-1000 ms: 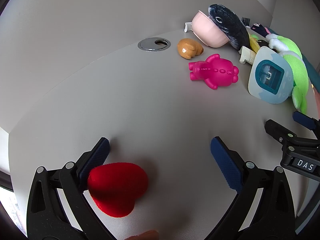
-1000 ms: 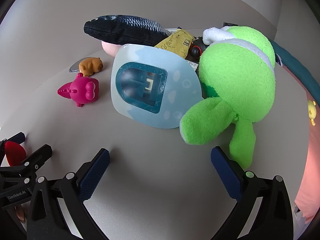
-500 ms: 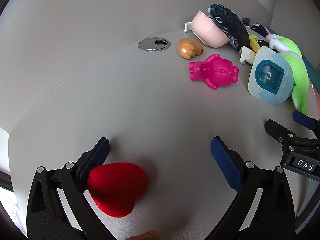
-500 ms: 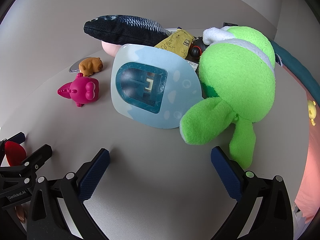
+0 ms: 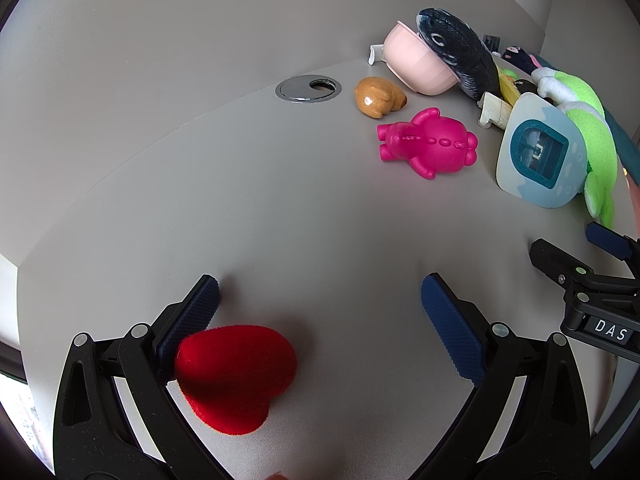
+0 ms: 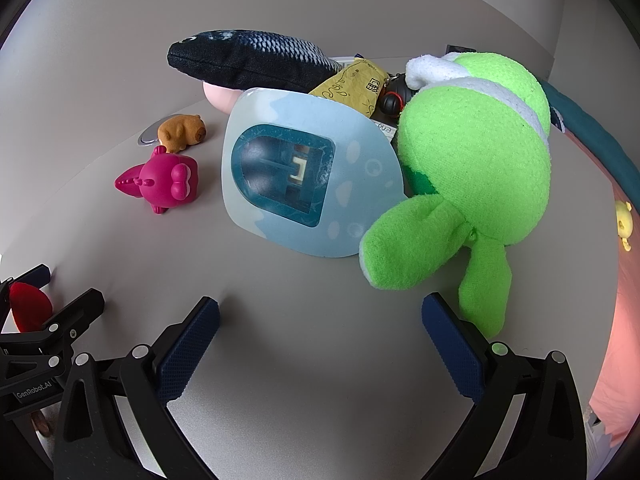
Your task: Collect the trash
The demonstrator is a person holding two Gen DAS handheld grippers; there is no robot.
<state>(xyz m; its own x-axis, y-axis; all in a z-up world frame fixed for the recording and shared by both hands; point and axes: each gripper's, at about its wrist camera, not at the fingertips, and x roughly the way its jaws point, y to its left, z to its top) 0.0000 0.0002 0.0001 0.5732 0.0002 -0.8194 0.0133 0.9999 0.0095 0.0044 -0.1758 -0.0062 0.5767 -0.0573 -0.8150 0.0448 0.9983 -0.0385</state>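
Observation:
My left gripper [image 5: 320, 308] is open over the grey table; a fuzzy red heart [image 5: 234, 374] lies between its jaws, against the left finger. Farther off lie a magenta bear figure [image 5: 430, 142] and a small brown animal toy [image 5: 378, 96]. My right gripper [image 6: 320, 328] is open too, with bare table between its fingers. Just beyond it stand a pale blue package with a dark window [image 6: 308, 176] and a green plush [image 6: 472, 168], whose leg hangs close to the right finger. The red heart [image 6: 28, 308] and left gripper show at the right wrist view's left edge.
A pink bowl [image 5: 416, 62], a dark fish plush [image 6: 248, 60], a yellow pouch [image 6: 356, 80] and other small items crowd the back. A metal cable grommet [image 5: 308, 88] sits in the table near the wall. Pink fabric [image 6: 616, 340] lies at the right.

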